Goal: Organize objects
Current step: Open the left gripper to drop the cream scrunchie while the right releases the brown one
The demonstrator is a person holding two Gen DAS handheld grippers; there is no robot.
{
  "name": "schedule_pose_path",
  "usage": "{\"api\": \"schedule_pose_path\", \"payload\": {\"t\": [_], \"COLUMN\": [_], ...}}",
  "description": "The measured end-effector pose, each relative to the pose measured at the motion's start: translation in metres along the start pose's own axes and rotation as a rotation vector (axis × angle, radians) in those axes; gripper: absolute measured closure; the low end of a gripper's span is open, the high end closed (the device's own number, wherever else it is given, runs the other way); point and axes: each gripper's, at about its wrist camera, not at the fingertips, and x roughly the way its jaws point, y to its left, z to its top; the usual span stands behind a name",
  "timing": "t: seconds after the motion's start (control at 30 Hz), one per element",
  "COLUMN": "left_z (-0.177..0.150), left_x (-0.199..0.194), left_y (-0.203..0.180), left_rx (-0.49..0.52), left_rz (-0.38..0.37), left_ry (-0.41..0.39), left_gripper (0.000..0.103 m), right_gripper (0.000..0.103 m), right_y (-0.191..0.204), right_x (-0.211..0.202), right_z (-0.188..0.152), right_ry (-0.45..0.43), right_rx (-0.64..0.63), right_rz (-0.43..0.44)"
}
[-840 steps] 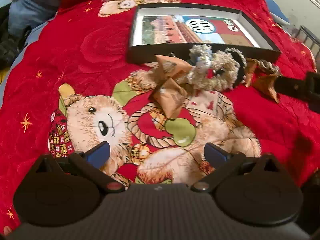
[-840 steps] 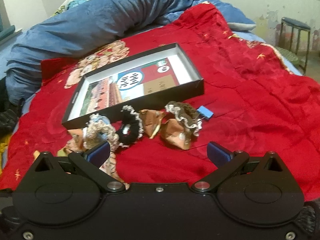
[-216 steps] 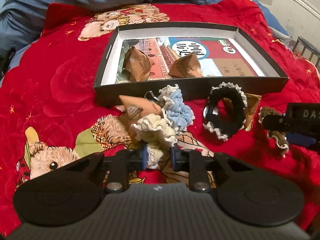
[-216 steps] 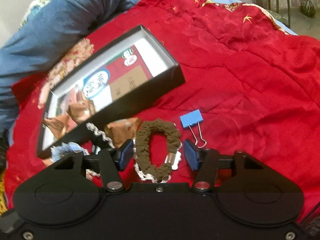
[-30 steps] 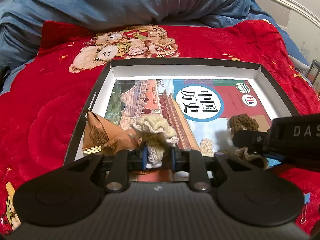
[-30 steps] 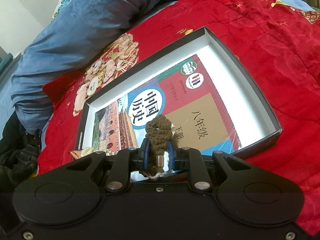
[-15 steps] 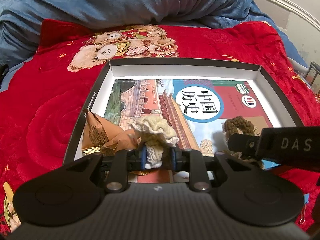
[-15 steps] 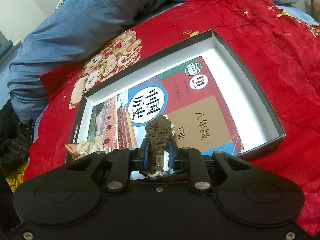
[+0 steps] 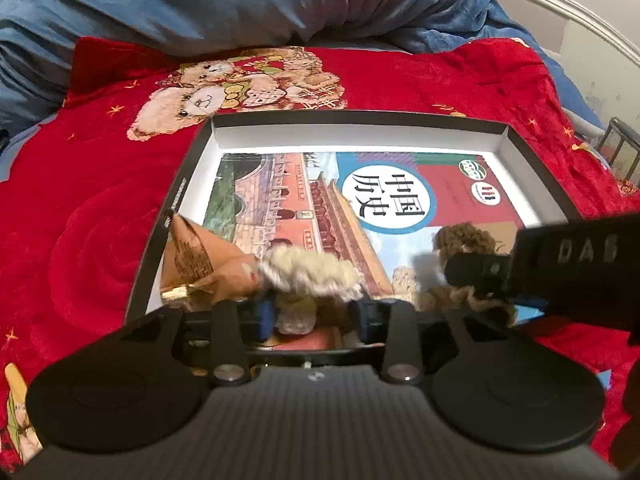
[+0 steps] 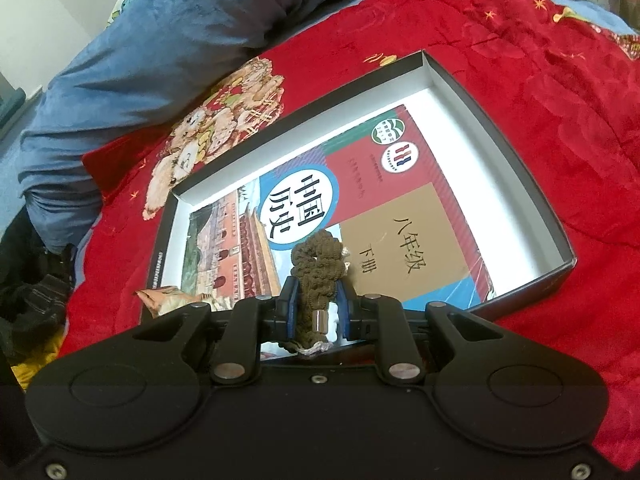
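A black shallow box [image 9: 360, 120] with a history textbook [image 9: 400, 200] in it lies on the red blanket. My left gripper [image 9: 312, 316] hovers over the box's near left part and its jaws are opening. The cream scrunchie [image 9: 312, 272] is blurred between them, loose from the pads, beside a brown paper packet [image 9: 196, 256]. My right gripper [image 10: 318, 304] is shut on the brown scrunchie [image 10: 320, 268] above the book's near edge inside the box [image 10: 500, 128]. From the left wrist view, that brown scrunchie [image 9: 460, 236] shows at the right.
The red blanket [image 9: 80, 200] with its teddy-bear print covers the bed. A bunched blue duvet [image 9: 240, 0] lies behind the box. Dark clothing [image 10: 28, 292] sits off the bed's left side. A metal stool [image 9: 620, 152] stands at the far right.
The left jaws have spread apart and the cream scrunchie has slipped free, spreading wider and blurring. The right gripper still holds the brown scrunchie in the same spot.
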Motion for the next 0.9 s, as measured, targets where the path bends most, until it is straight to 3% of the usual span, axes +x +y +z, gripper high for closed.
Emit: {"api": "schedule_pose_path", "payload": {"t": [0.1, 0.17, 0.2, 0.33, 0.4, 0.57, 0.73, 0.9], "left_z": [-0.001, -0.002, -0.002, -0.002, -0.002, 0.005, 0.025, 0.034], "left_x": [-0.006, -0.011, -0.014, -0.029, -0.040, -0.081, -0.118, -0.144], "left_y": [0.002, 0.003, 0.003, 0.000, -0.001, 0.015, 0.042, 0.056], "left_rx": [-0.014, -0.020, -0.019, 0.004, 0.027, 0.027, -0.018, -0.041], "left_rz": [0.000, -0.005, -0.002, 0.009, 0.022, 0.036, 0.051, 0.021], "left_ry": [-0.018, -0.019, -0.019, -0.028, -0.036, -0.104, -0.190, -0.234], "left_gripper": [0.030, 0.028, 0.026, 0.021, 0.020, 0.018, 0.015, 0.015], "right_gripper": [0.079, 0.074, 0.067, 0.057, 0.041, 0.020, 0.016, 0.016], "right_y": [-0.004, -0.005, -0.005, -0.005, -0.004, -0.012, -0.029, -0.035], "right_x": [-0.001, -0.003, -0.004, -0.013, -0.020, -0.050, -0.074, -0.095], "right_z": [0.001, 0.000, 0.000, 0.001, 0.005, 0.016, 0.018, 0.010], "right_ry": [0.007, 0.008, 0.015, 0.021, 0.031, -0.040, -0.099, -0.143], "right_rx": [0.023, 0.032, 0.040, 0.047, 0.025, 0.056, 0.136, 0.134], "right_rz": [0.027, 0.034, 0.042, 0.097, 0.143, 0.268, 0.314, 0.279]}}
